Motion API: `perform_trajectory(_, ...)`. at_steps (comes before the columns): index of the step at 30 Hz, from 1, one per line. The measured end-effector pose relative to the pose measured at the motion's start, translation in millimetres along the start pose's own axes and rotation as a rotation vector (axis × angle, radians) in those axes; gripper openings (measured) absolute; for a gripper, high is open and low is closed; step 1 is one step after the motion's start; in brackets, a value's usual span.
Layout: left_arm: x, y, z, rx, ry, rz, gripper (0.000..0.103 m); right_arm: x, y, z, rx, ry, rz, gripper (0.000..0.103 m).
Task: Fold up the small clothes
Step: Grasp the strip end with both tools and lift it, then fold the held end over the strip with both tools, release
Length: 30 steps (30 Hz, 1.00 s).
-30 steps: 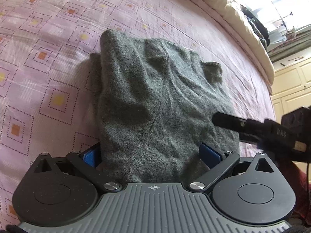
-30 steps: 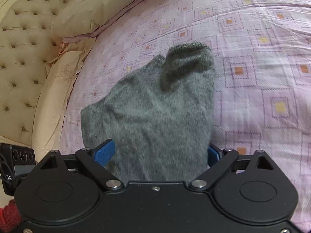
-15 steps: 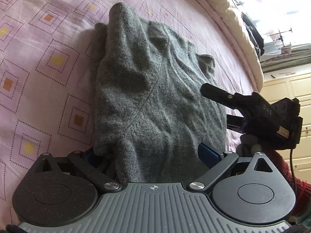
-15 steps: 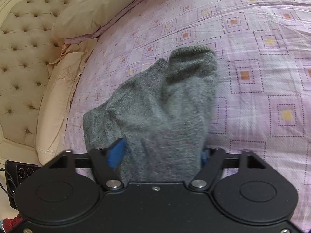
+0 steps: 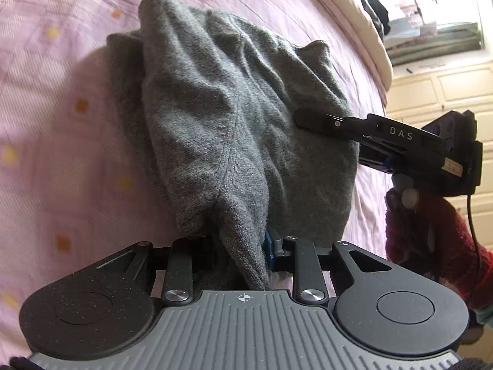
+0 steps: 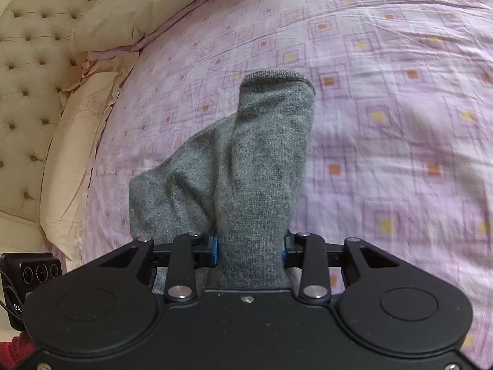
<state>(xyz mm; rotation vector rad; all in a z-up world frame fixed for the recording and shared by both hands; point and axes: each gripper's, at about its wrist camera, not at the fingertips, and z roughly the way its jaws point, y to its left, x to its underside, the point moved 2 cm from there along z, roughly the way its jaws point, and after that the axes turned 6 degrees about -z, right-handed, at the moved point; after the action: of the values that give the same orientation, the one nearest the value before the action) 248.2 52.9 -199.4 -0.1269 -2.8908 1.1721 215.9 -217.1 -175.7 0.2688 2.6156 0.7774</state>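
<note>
A grey knit garment (image 5: 234, 117) lies bunched on the bed (image 5: 55, 141), on a pink bedspread patterned with small squares; it is rumpled and ridged, not flat. The left claw (image 5: 237, 246) has a gathered corner of its near edge between the fingers, and its jaws are closing on that wad, the blue pad already against the cloth. The right claw (image 6: 250, 245) is closing too, with a thick sleeve-like part of the garment (image 6: 246, 166) pressed between its blue pads, the cloth rising in a tube ahead of it. In the left view the right claw (image 5: 311, 120) reaches in from the side over the far edge of the garment, held by a hand in a red glove (image 5: 431, 231). Both ends of the near side look taken up, so the fold seems to be at its start: the grip is being made, and no neat crease shows yet. By my reading, what is left is to lift the held edge, carry it over the rest, lay it down and smooth it. A cream pillow (image 6: 148, 9) and tufted headboard (image 6: 30, 49) lie well apart from the work.
</note>
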Motion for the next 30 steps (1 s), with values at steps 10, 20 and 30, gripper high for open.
perform_trajectory(10,106.3,-34.7,37.2,-0.04,0.074,0.042,0.026,101.5,-44.3,-65.1,0.047,0.001,0.064,0.056)
perform_trajectory(20,145.1,-29.4,21.6,-0.345,-0.131,0.06,0.039,126.8,-43.9,-104.7,0.225,-0.155,-0.03,0.075)
perform_trajectory(30,160.6,-110.2,-8.7,-0.368,-0.301,0.338,0.039,130.0,-32.1,-120.1,0.269,-0.212,-0.13,0.082)
